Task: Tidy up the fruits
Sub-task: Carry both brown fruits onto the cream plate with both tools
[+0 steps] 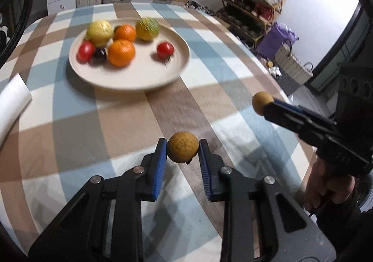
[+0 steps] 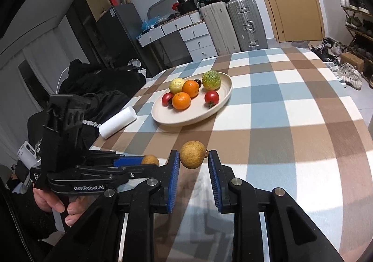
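Note:
My left gripper [image 1: 183, 151] is shut on a small round tan fruit [image 1: 183, 150], a longan by its look, held above the checked tablecloth. My right gripper [image 2: 194, 157] is shut on a second tan fruit [image 2: 192, 154] with a short stem. Each wrist view shows the other gripper too: the right gripper [image 1: 264, 104] with its fruit [image 1: 261, 102] at the right, the left gripper's fruit [image 2: 150, 160] at the lower left. Ahead stands a cream plate [image 1: 144, 78] [image 2: 223, 96] with two oranges [image 1: 121, 52], tomatoes [image 1: 165, 50], a yellow fruit [image 1: 99, 32] and a green-yellow fruit [image 1: 147, 28].
A white roll [image 2: 117, 122] lies on the table's left edge beside the plate. The round table [image 2: 291, 103] carries a blue, brown and white checked cloth. Suitcases, drawers, a door and a shoe rack [image 1: 254, 5] stand beyond it. A hand [image 2: 50, 201] grips the left tool.

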Demonstrator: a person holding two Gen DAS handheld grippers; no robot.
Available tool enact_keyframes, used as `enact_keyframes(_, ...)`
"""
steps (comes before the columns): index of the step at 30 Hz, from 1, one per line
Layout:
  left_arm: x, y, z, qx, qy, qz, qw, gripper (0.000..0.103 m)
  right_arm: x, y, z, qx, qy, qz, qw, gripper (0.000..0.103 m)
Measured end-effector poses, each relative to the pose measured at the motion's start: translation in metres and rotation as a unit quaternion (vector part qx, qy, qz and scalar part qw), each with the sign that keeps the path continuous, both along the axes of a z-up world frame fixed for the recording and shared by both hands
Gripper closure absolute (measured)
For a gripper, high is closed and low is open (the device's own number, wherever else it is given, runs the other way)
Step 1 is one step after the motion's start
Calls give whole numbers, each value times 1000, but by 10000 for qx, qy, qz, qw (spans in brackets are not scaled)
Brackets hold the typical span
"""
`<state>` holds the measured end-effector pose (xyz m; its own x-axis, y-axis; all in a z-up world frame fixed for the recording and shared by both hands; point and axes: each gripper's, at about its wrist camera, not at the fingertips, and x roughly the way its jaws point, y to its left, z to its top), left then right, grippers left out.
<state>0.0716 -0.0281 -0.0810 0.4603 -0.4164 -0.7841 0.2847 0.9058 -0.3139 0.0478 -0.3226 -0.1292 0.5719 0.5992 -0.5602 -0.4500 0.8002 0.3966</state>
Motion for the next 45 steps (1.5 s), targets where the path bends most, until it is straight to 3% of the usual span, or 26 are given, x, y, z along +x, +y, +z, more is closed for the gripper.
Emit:
enact_keyframes(8, 52, 25, 24, -168, -236, 405, 9988, 78, 52, 12, 20, 233, -96, 88, 9996, 77)
enact_keyframes(16, 108, 7, 34, 16, -438, 481, 9979, 78, 119, 25, 38, 216, -15, 125, 9997, 77)
enact_keyframes(26, 158, -13, 11, 379, -434, 431, 9974, 78, 197, 39, 6, 37, 679, 60, 9977, 77)
enact_keyframes(33, 171, -14, -7, 379, -300, 396, 9980, 78, 211, 48, -12, -175, 815, 162, 9964, 77)
enact_keyframes(45, 174, -15, -9, 345, -280, 333, 9985, 78, 220, 61, -23, -271, 935, 154, 9951, 77)
